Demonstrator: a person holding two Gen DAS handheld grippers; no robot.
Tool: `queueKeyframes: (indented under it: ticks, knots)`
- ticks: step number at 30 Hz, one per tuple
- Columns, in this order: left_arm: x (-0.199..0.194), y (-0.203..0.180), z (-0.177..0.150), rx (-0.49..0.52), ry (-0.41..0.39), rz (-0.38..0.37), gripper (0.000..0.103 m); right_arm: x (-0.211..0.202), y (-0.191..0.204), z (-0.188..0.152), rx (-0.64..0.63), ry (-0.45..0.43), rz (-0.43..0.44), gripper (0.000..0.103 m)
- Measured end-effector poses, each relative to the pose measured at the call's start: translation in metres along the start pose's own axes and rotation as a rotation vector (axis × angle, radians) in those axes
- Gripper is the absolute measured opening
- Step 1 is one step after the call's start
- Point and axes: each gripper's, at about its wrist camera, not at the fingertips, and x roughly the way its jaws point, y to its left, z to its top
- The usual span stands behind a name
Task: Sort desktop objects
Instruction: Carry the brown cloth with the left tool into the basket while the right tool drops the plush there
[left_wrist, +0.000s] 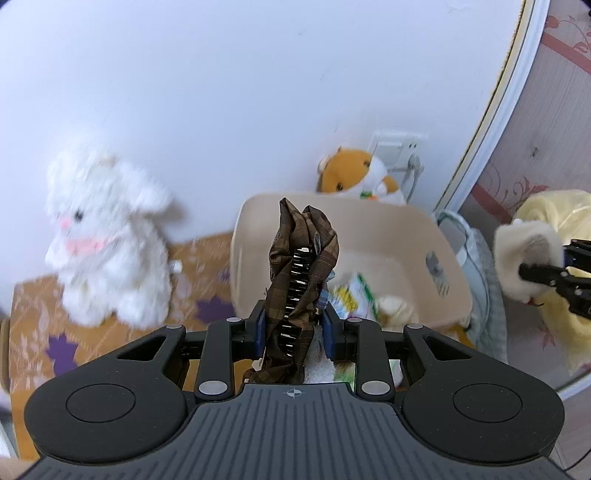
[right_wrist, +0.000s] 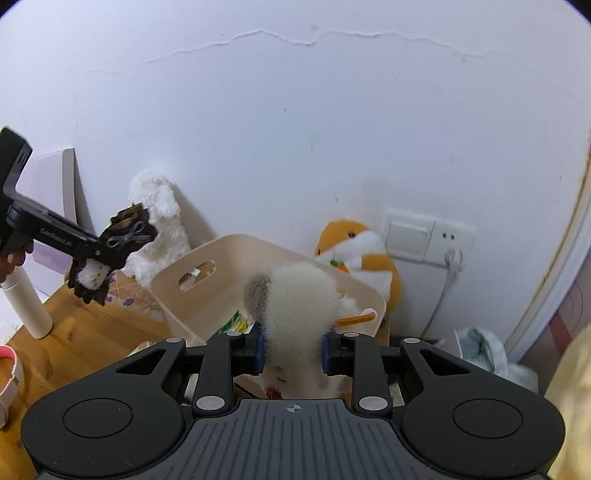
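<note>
My left gripper (left_wrist: 295, 328) is shut on a brown plaid hair clip (left_wrist: 301, 273) with metal teeth, held above the near rim of a beige storage bin (left_wrist: 413, 229). The clip also shows in the right wrist view (right_wrist: 125, 232), left of the bin (right_wrist: 218, 280). My right gripper (right_wrist: 293, 354) is shut on a fluffy white fur piece (right_wrist: 295, 299), held over the bin. That piece shows in the left wrist view (left_wrist: 524, 254) at the right, with the right gripper's fingers (left_wrist: 546, 275) on it. Packets (left_wrist: 354, 295) lie inside the bin.
A white plush rabbit (left_wrist: 103, 236) sits left of the bin against the wall. An orange hamster plush (left_wrist: 354, 173) sits behind the bin by a wall socket (right_wrist: 428, 236). A white bottle (right_wrist: 27, 306) stands at the left on the wooden desk (right_wrist: 85, 339). A yellow cloth (left_wrist: 561, 236) hangs at the right.
</note>
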Motion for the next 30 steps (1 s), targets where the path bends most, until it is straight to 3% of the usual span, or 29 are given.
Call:
queueKeyframes:
  ticks: [5,11,25,27,28,30]
  knots:
    - [0.029,-0.023,0.018,0.006,-0.006,0.061,0.029,0.021,-0.001,0.013,-0.020,-0.010,-0.002,0.025]
    - [0.064,-0.044,0.025,0.005,0.017,0.079,0.029,0.051,-0.001,0.020,-0.040,0.004,0.017,0.026]
    - [0.135,-0.074,0.022,0.019,0.129,0.098,0.029,0.121,-0.014,-0.003,-0.010,0.147,0.105,0.026]
    - [0.139,-0.076,0.021,0.023,0.145,0.094,0.030,0.126,-0.014,-0.008,-0.014,0.171,0.113,0.029]
    - [0.142,-0.077,0.021,0.025,0.158,0.086,0.031,0.128,-0.014,-0.010,-0.017,0.181,0.114,0.041]
    - [0.145,-0.079,0.019,0.025,0.180,0.064,0.039,0.129,-0.013,-0.013,-0.020,0.186,0.113,0.051]
